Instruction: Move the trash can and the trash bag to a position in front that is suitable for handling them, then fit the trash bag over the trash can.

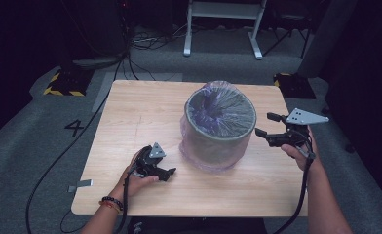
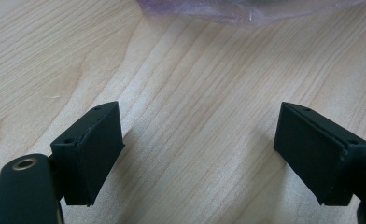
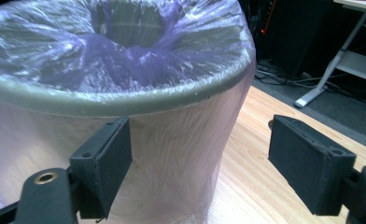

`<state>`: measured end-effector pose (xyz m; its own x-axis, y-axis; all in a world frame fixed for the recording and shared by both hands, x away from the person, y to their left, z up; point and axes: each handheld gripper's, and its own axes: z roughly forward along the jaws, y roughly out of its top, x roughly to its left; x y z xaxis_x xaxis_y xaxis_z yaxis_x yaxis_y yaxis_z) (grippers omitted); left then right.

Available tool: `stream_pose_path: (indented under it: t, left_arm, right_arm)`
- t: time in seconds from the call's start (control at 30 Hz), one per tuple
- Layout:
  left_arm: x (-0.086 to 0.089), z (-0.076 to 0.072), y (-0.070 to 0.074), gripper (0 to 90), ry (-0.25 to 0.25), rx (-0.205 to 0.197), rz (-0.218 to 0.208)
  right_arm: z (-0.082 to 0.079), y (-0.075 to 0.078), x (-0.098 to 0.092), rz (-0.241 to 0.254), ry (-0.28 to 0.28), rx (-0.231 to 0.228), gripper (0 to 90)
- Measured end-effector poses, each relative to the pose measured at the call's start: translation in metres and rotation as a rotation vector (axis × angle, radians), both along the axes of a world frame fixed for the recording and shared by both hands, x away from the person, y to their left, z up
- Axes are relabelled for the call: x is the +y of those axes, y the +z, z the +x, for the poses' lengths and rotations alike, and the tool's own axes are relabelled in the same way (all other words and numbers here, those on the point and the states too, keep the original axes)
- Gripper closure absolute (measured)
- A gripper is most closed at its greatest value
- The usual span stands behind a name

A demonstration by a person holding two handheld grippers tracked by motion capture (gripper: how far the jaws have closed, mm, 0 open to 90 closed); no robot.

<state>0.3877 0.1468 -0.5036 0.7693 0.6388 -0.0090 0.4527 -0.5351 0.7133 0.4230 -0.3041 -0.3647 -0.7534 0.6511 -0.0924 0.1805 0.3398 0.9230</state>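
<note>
Bin standing upright at centre of the high view, just right of the table's middle, long axis vertical, mouth up. Lined with a thin purple bag folded over the grey rim and hanging loose down the outside wall, pooling at the base.

Right gripper raised at right of the frame, level with the rim, pointing left at the bin's wall. Jaws spread wide, nothing between them. In the right gripper view, rim crossing the upper half of the frame above the left jaw, bagged wall between and behind the jaws, close but apart from the pads. Bin lying ahead and slightly left of the jaw gap.

Left gripper low at lower left of centre, resting near the tabletop, aimed right toward the bin's foot. Jaws spread wide too, bare wood between them; bag skirt along the top edge of the left gripper view, ahead and well apart.

Right gripper judged the nearer to the rim and already at its height; a short push left likely enough to straddle the bag's edge there.
</note>
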Motion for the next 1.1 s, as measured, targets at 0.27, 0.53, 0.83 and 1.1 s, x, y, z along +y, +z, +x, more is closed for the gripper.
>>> stream_pose_path:
  t: [0.27,0.53,0.83,1.1]
  left_arm:
    - [0.0,0.0,0.0,15.3,-0.002,-0.001,0.001]
    - [0.0,0.0,0.0,15.3,-0.003,0.0,0.0]
    - [0.0,0.0,0.0,15.2,-0.005,0.0,0.0]
    - [0.0,0.0,0.0,15.1,-0.006,0.0,0.0]
  right_arm:
    - [-0.005,0.007,-0.007,0.036,0.007,-0.013,20.3]
    - [-0.01,0.027,-0.003,0.054,0.024,-0.045,19.5]
    - [-0.004,0.038,-0.002,0.06,0.019,-0.043,19.1]
    - [0.004,0.054,0.006,0.046,0.037,-0.051,19.1]
